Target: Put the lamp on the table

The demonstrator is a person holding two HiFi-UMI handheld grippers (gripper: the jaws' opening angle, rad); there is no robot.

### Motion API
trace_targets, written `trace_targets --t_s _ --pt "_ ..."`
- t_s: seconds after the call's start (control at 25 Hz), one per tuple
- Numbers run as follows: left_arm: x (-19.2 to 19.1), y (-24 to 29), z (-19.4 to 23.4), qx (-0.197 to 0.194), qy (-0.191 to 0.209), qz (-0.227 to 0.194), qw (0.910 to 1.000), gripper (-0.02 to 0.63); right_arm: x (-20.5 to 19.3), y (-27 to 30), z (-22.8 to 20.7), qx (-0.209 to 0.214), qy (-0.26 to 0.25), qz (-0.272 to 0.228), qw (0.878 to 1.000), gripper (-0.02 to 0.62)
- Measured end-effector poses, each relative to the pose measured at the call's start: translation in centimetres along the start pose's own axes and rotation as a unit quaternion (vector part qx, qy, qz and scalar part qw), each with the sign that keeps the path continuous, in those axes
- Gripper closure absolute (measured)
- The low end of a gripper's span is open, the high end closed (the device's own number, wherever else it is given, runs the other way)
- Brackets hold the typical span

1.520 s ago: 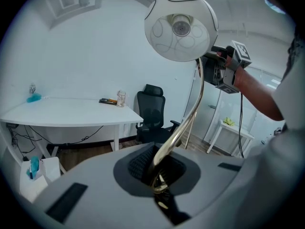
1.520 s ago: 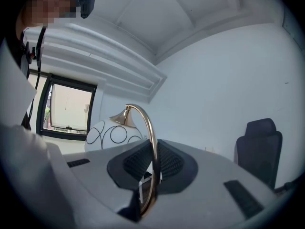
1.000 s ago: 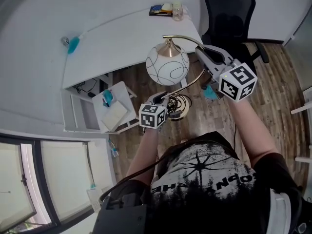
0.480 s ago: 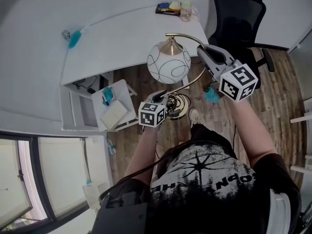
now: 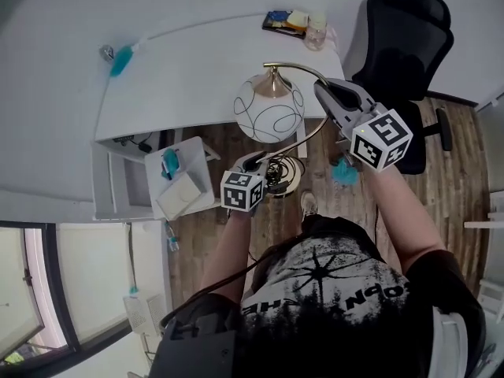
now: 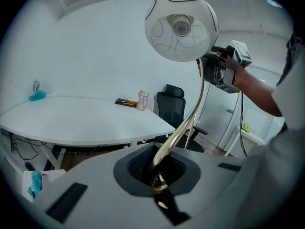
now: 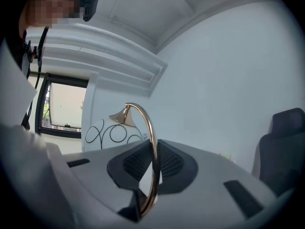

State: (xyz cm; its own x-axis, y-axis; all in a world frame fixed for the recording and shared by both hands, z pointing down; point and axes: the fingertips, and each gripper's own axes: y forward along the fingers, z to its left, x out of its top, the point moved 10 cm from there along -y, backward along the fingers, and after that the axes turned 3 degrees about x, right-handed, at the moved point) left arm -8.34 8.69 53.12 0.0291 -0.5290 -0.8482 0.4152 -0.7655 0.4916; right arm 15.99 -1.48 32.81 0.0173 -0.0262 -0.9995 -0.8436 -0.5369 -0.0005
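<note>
The lamp (image 5: 269, 110) has a white globe shade with black swirls, a curved brass stem (image 5: 312, 135) and a round brass base (image 5: 285, 176). It hangs in the air above the floor, just in front of the white table (image 5: 197, 65). My left gripper (image 5: 253, 164) is shut on the lower stem (image 6: 177, 133) close to the base. My right gripper (image 5: 327, 93) is shut on the arched upper stem (image 7: 152, 161), right of the globe (image 7: 110, 133). The globe (image 6: 181, 26) rises high in the left gripper view.
A black office chair (image 5: 403, 50) stands right of the table, close to my right gripper. On the table's far end lie a book and a bottle (image 5: 316, 30); a blue thing (image 5: 120, 63) lies at its left. A white side shelf (image 5: 179, 183) stands under the table's edge.
The lamp and both grippers stay together in the same hold. The view has shifted, so the table and chair sit lower and further right in the head view.
</note>
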Motion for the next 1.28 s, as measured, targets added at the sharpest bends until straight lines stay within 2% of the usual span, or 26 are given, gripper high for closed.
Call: trace_targets --t_s 0.28,0.56,0.8,1.04,1.28 --pt "3.9 3.4 3.2 0.041 -0.022 -0.002 0.9989 0.592 1.1 6.2 -5.4 0.044 -0.002 0.005 0.999 0.557" --pt "4.2 4.6 3.5 0.066 -0.026 -0.023 0.9972 0.592 1.0 7.3 -6.6 0.075 -0.012 -0.011 0.997 0.557" --pt "8.0 7.7 5.3 0.087 -0.037 -0.024 0.9952 0.591 2.2 11.3 -11.5 0.102 -0.008 -0.016 0.995 0.557" --pt "9.6 9.3 6.6 0.083 -0.042 -0.027 0.9953 0.591 2.9 13.2 -13.2 0.108 -0.011 -0.02 0.994 0.557" --pt "11.6 12.0 8.6 0.064 -0.032 -0.028 0.9971 0.591 3.1 14.7 -15.4 0.086 -0.015 -0.021 0.996 0.557"
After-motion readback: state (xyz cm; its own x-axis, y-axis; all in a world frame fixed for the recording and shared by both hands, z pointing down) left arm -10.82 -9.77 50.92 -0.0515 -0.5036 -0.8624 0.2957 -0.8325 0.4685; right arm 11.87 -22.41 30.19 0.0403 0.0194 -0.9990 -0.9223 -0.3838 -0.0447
